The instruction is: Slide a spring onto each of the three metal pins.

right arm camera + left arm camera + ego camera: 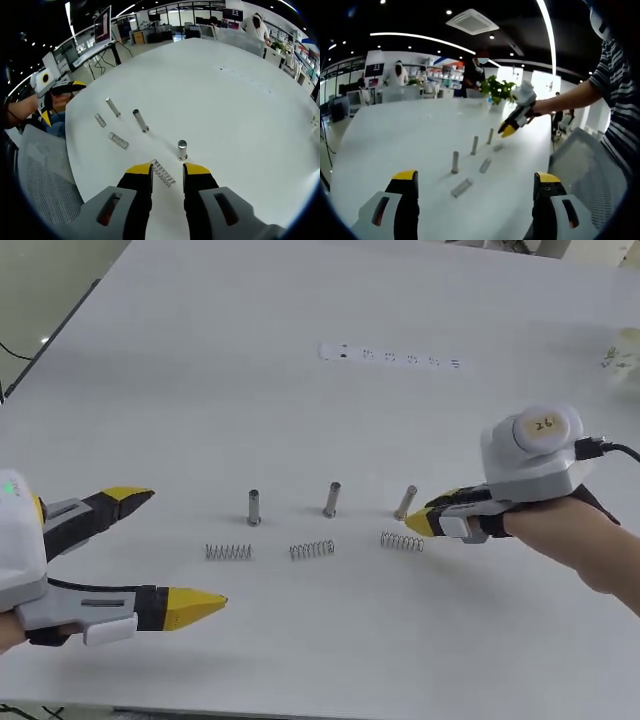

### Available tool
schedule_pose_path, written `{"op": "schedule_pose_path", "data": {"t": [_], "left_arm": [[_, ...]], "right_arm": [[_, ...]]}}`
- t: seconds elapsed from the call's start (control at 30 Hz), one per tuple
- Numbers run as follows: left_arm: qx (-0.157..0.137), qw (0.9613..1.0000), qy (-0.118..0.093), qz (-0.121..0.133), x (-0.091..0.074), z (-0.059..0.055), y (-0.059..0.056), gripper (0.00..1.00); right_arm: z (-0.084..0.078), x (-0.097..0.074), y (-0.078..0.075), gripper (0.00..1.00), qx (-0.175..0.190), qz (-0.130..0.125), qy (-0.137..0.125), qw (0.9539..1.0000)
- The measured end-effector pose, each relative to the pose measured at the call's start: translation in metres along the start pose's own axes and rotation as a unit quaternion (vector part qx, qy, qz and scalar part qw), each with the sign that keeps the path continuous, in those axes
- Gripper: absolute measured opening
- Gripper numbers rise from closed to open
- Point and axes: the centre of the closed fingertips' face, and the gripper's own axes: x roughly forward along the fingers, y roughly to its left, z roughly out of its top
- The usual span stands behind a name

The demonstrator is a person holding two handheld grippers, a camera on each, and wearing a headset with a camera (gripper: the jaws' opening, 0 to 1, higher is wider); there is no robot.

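Note:
Three metal pins stand upright in a row on the white table (200, 400): left pin (253, 507), middle pin (332, 499), right pin (406, 502). One spring lies in front of each: left spring (228, 552), middle spring (311, 550), right spring (402, 541). My right gripper (412, 524) is low over the table, jaws a little apart, with the right spring (162, 172) lying loose between its tips (167, 170) and the right pin (182, 150) just ahead. My left gripper (175, 550) is wide open and holds nothing, left of the row (476, 180).
A white power strip (390, 356) lies further back on the table. The table's near edge runs just below the left gripper. A grey mesh chair (585, 160) stands beside the table. People stand in the room behind.

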Motion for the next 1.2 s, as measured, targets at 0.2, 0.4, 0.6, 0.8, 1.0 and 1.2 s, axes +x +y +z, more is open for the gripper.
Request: {"op": "schedule_pose_path", "data": {"t": [0.2, 0.4, 0.6, 0.8, 1.0, 1.2], "left_arm": [[-0.001, 1.0000, 0.001, -0.001, 0.001, -0.001, -0.001, 0.92], [-0.001, 1.0000, 0.003, -0.003, 0.001, -0.002, -0.003, 0.92], [0.002, 1.0000, 0.007, -0.003, 0.002, -0.003, -0.004, 0.92], [0.006, 0.9999, 0.010, -0.001, 0.000, -0.004, -0.002, 0.92], [0.006, 0.9999, 0.014, 0.001, -0.004, -0.007, -0.001, 0.92], [0.005, 0.9998, 0.017, 0.003, -0.006, -0.008, 0.000, 0.92]], "right_arm": [[-0.007, 0.002, 0.006, 0.22, -0.043, 0.015, 0.030, 0.9985], [-0.011, 0.003, 0.008, 0.23, -0.091, 0.018, 0.052, 0.9943], [-0.015, 0.007, 0.010, 0.24, -0.145, 0.031, 0.071, 0.9864], [-0.023, 0.013, 0.013, 0.23, -0.194, 0.047, 0.095, 0.9751], [-0.034, 0.018, 0.003, 0.17, -0.231, 0.050, 0.116, 0.9647], [-0.036, 0.022, 0.002, 0.15, -0.252, 0.057, 0.116, 0.9590]]}}
